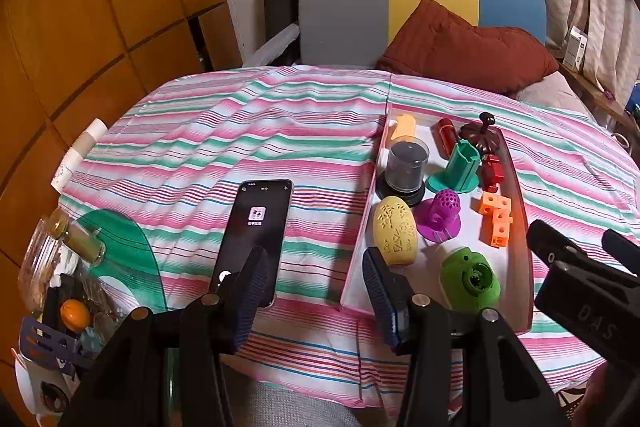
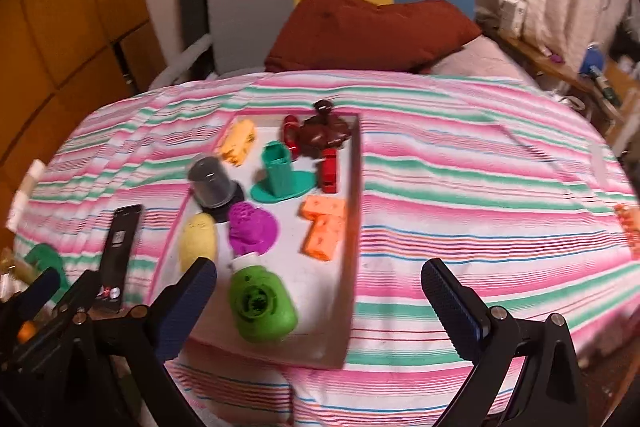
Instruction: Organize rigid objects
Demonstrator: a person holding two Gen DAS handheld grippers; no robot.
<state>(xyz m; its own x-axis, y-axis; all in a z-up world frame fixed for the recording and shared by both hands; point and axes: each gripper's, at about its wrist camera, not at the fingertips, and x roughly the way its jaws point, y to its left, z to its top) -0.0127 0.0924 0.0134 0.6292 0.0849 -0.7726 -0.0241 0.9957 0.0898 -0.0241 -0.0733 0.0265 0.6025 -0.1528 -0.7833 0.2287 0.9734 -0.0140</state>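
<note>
A shallow white tray [image 2: 352,227] with pinkish walls lies on a pink, green and white striped cloth [image 1: 224,131] that covers the counter, and nearly all the small rigid pieces sit inside it. At the far end are a pale orange block [image 2: 239,139], a red cylinder [image 1: 447,137] and a dark brown lidded piece with a knob [image 2: 324,131]. Nearer the middle stand a clear dome on a black base [image 1: 405,169], a teal square tube on a round base [image 2: 280,175] and a red block [image 2: 329,169]. Closer in come a yellow egg-shaped piece [image 1: 396,229], a purple perforated ball on a disc [image 1: 440,217] and an orange stack of cubes [image 2: 324,227]. A green rounded piece with a round socket [image 2: 262,307] lies at the near end of the tray, tilted on its side. One more orange piece [image 2: 628,227] sits apart on the cloth at the far right edge of the right wrist view, blurred.

The left claw [image 1: 314,291] hangs over the tray's near left corner, its jaws partly apart with nothing between them. The right claw [image 2: 320,301] stands spread wide over the tray's near right wall, empty, with the green piece just inside its left finger.

A black phone [image 1: 256,231] lies on the cloth left of the tray, screen lit.
</note>
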